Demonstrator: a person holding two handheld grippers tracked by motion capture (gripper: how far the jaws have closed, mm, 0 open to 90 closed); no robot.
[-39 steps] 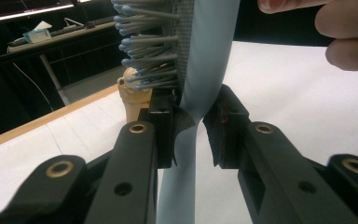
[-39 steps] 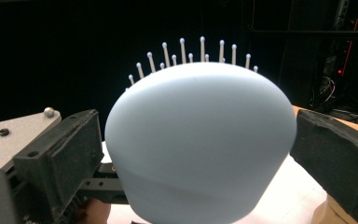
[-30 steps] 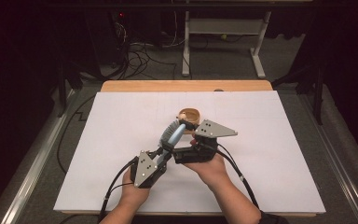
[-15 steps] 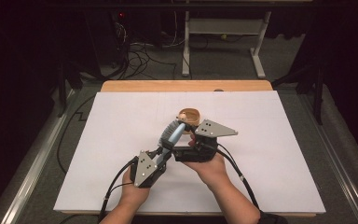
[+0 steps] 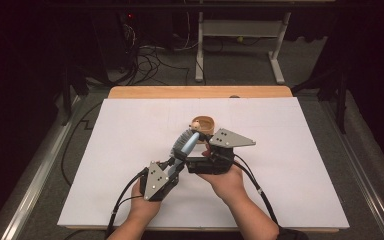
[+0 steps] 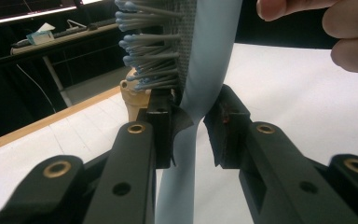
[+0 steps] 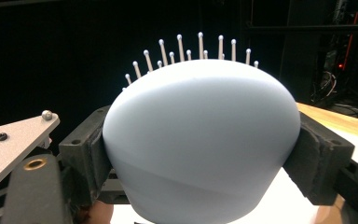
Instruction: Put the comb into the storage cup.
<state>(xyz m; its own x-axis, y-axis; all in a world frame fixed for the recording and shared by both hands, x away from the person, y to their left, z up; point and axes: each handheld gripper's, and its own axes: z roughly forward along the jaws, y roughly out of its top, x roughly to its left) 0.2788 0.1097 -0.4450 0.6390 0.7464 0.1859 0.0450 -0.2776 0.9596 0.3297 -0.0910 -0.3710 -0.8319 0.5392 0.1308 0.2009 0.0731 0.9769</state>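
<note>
A pale blue hairbrush is held above the white table, just in front of a small wooden cup that stands near the table's middle. The left hand-held gripper is clamped on the brush's narrow handle, its jaws pinching the stem just below the bristles. The right hand-held gripper has just been closing its jaws, and they now sit against both sides of the brush's broad rounded head, seen from its smooth back with the bristle tips rising behind.

The brush's long axis runs from the left hand-held gripper, at the handle end nearest the person, up and away toward the wooden cup, so the head end lies closest to the cup and inside the right hand-held gripper's grasp. Any handover or tilt toward the cup looks to depend on that line: the right hand is nearer the cup, the left farther back along the handle.
</note>
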